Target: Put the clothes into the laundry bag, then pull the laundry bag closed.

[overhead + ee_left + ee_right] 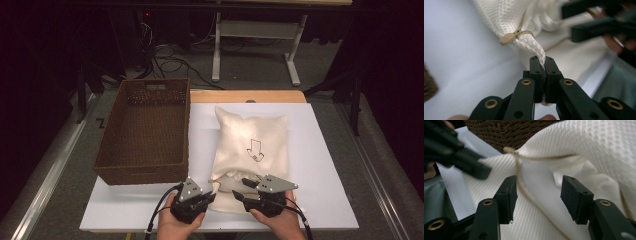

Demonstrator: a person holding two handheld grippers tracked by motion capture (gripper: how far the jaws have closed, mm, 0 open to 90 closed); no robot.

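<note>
White desk (320, 165), centre frame: the drawstring laundry bag (252, 150) lies mouth toward the lower edge. Left gripper (541, 65) pinches its gathered corner; right gripper (537, 195) stands half-open over the fabric. Grip the opposite rim firmly, then spread evenly, clear of the wicker basket (145, 130)

Left gripper (209, 198) and right gripper (241, 190): matte black bodies, each topped by a grey three-cornered plate with small screws. Brass-coloured rivets mark the finger linkages. A black cable trails from each. Hands bare, no sleeves visible.
</note>
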